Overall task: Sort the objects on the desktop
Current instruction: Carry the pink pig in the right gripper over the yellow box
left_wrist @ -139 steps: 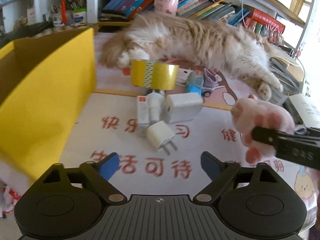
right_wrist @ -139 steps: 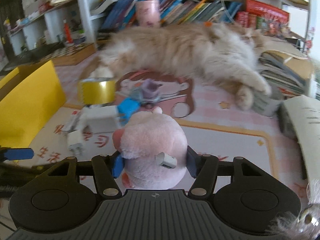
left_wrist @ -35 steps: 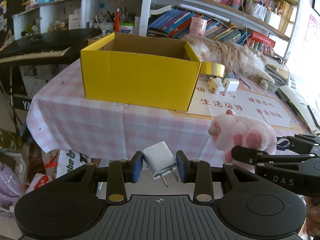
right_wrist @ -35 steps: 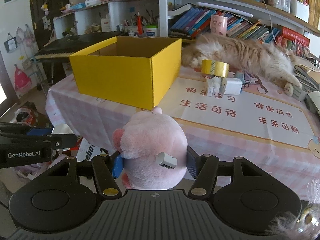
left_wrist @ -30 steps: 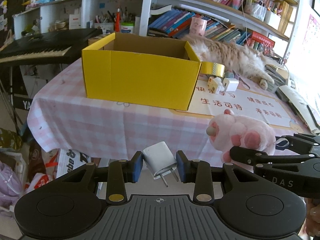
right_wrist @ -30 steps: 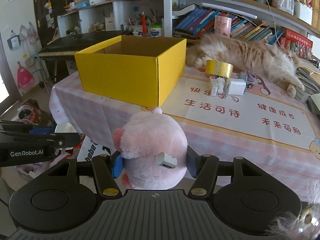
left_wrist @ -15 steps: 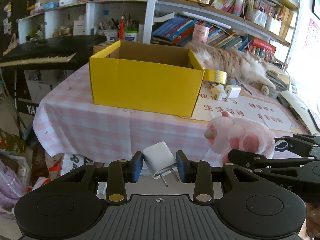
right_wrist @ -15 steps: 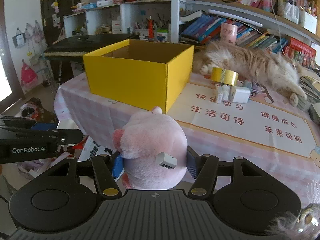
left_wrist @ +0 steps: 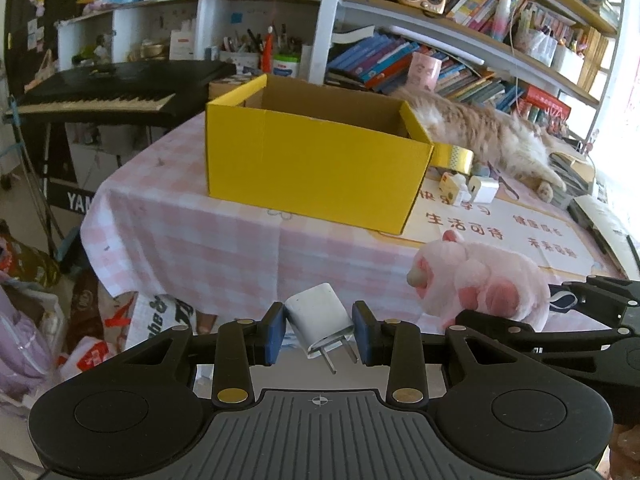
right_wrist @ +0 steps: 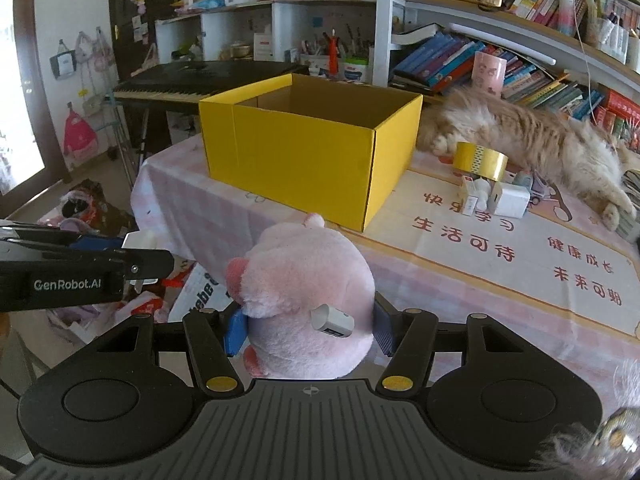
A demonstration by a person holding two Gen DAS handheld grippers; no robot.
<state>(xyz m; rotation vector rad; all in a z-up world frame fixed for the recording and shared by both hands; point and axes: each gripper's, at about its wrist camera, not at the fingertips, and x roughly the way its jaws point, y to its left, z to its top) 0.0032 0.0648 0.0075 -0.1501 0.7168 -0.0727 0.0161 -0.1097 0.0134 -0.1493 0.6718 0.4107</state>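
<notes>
My left gripper is shut on a white plug charger, prongs pointing toward the camera, held in the air off the table's near edge. My right gripper is shut on a pink plush pig, which also shows at the right of the left wrist view as the plush pig. An open yellow cardboard box stands on the pink checked tablecloth, ahead of both grippers; the same yellow box looks empty in the right wrist view. The left gripper juts in from the left there.
A yellow tape roll, white chargers and small toys lie beside the box. A long-haired cat sprawls along the table's far side. A keyboard, bookshelves and bags on the floor surround the table.
Both views have crept closer to the table and the box looms slightly larger. The grips on the charger and the pig are unchanged.
</notes>
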